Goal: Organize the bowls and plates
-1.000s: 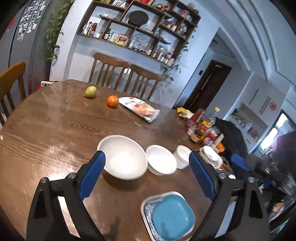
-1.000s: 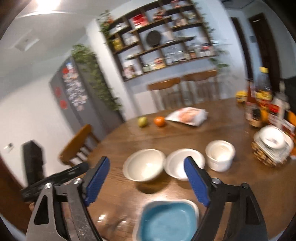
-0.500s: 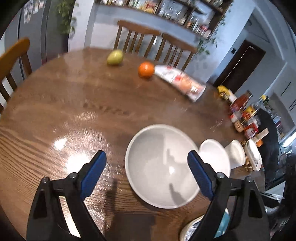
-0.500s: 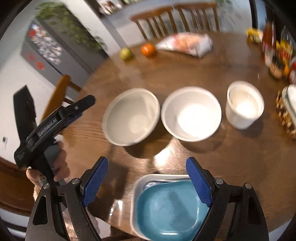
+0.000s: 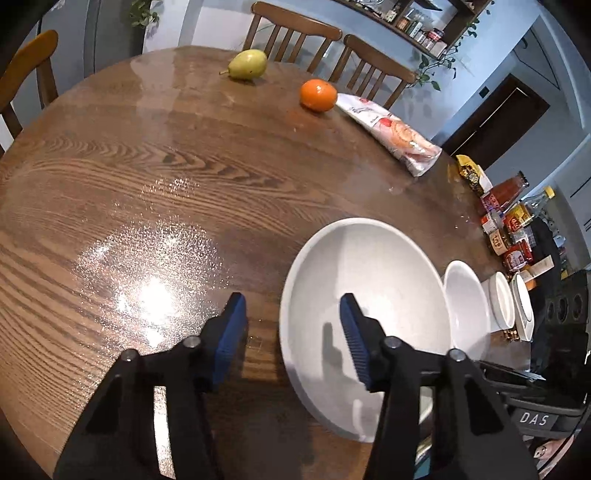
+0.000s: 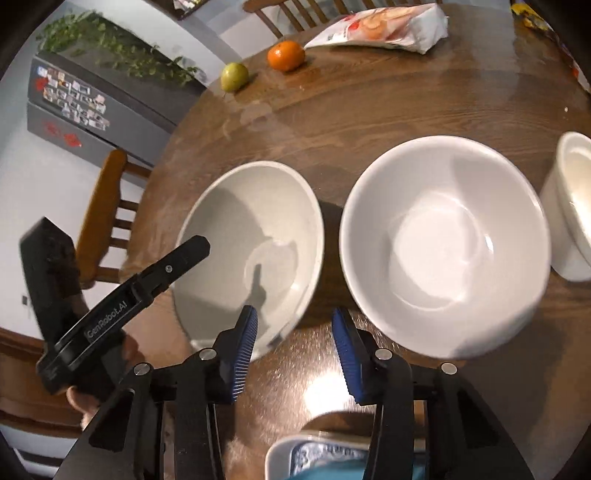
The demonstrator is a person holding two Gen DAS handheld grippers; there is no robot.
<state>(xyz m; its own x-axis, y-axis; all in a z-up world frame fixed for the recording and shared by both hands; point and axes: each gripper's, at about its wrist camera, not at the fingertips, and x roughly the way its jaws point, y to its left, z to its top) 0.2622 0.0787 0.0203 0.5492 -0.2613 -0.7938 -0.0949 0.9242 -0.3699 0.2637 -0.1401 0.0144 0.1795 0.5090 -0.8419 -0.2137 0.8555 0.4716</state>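
A large pale bowl [image 5: 369, 295] [image 6: 251, 251] sits on the round wooden table [image 5: 147, 166]. My left gripper [image 5: 291, 332] straddles its left rim, one finger outside and one inside; its jaws are closing and the pads stand clear of the rim. My right gripper [image 6: 295, 350] straddles the same bowl's near right rim, jaws also closing, pads not touching. A medium white bowl [image 6: 443, 240] [image 5: 465, 302] stands just right of it, then a deep white cup-like bowl [image 6: 572, 206]. A blue plate [image 6: 321, 469] on a white dish lies below the right gripper.
A pear [image 5: 247, 64], an orange [image 5: 317, 94] and a snack bag [image 5: 395, 133] lie at the table's far side. Sauce bottles and jars [image 5: 509, 221] crowd the right edge. Wooden chairs [image 5: 295, 29] ring the table. A hand [image 6: 85, 398] holds the left gripper.
Both grippers came down and in toward the large bowl, and their jaws narrowed from wide apart. Each now has a part of the bowl's rim between its fingers.
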